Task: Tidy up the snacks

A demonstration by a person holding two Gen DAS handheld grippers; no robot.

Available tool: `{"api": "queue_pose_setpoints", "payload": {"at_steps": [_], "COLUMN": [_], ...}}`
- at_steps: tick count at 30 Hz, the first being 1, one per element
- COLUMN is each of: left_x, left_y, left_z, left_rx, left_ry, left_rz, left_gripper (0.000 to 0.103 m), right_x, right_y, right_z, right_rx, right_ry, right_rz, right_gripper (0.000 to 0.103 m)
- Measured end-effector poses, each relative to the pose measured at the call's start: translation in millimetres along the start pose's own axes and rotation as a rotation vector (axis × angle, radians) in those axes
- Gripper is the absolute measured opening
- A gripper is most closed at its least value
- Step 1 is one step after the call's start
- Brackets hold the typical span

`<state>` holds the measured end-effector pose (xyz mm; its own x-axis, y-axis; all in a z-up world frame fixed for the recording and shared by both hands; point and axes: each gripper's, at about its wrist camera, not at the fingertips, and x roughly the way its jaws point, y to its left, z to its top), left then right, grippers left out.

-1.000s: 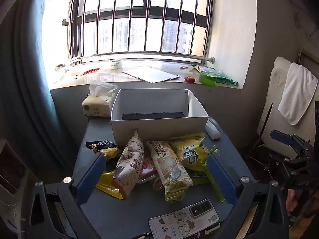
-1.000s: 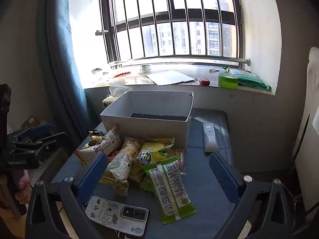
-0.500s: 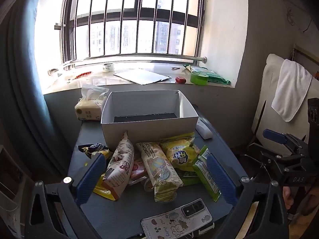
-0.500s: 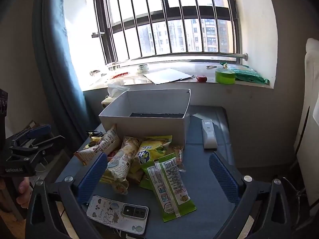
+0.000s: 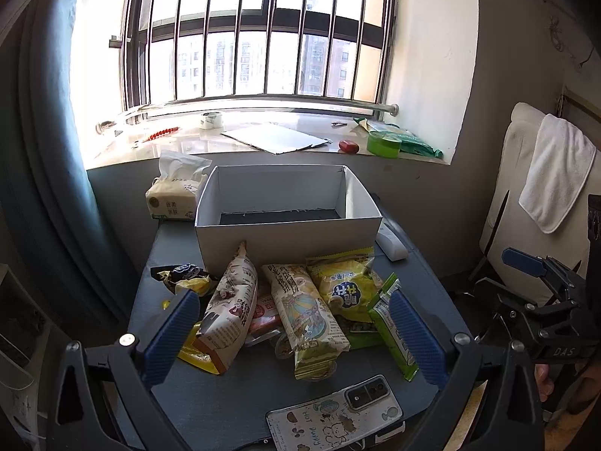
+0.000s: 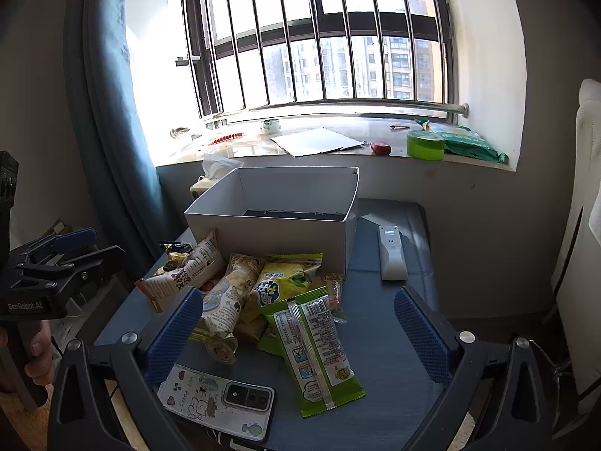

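- We are holding the left tool (image 5: 291,332) wide apart and empty, low over the snack packets (image 5: 300,300).
- We are holding the right tool (image 6: 296,332) equally wide, gripping nothing.
- The packets are lying heaped on the surface (image 5: 233,402), touching the white box (image 5: 289,240) at 12 o'clock.
- A phone (image 6: 219,400) is resting at 6 o'clock.

The white open box (image 5: 287,238) stands at the back of the tabletop (image 6: 379,323), its top open and its inside bare. A heap of snack packets (image 5: 296,300) lies right against its near wall, filling the middle. A phone (image 6: 219,398) lies at the near edge. On the right, a white remote (image 6: 391,257) lies beside the box; the tabletop between it and the green packet (image 6: 313,342) is bare. A tissue pack (image 5: 174,197) sits just left of the box.
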<state>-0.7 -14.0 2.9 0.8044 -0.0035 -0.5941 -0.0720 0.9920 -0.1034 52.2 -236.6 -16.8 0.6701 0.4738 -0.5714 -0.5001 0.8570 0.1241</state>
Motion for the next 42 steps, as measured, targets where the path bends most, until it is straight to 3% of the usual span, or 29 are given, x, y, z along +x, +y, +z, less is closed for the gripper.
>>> {"api": "queue_pose_setpoints", "payload": {"at_steps": [42], "left_x": [3.1], "left_y": [2.8], "left_z": [-4.8], "left_rx": [-0.001], "left_ry": [0.018], "left_rz": [0.030], "left_gripper": [0.103], "right_x": [4.7], "right_y": [2.9], "right_z": [-6.4], "right_rx": [-0.025], "right_ry": [0.013], "right_rz": [-0.004], "right_gripper": [0.103]}}
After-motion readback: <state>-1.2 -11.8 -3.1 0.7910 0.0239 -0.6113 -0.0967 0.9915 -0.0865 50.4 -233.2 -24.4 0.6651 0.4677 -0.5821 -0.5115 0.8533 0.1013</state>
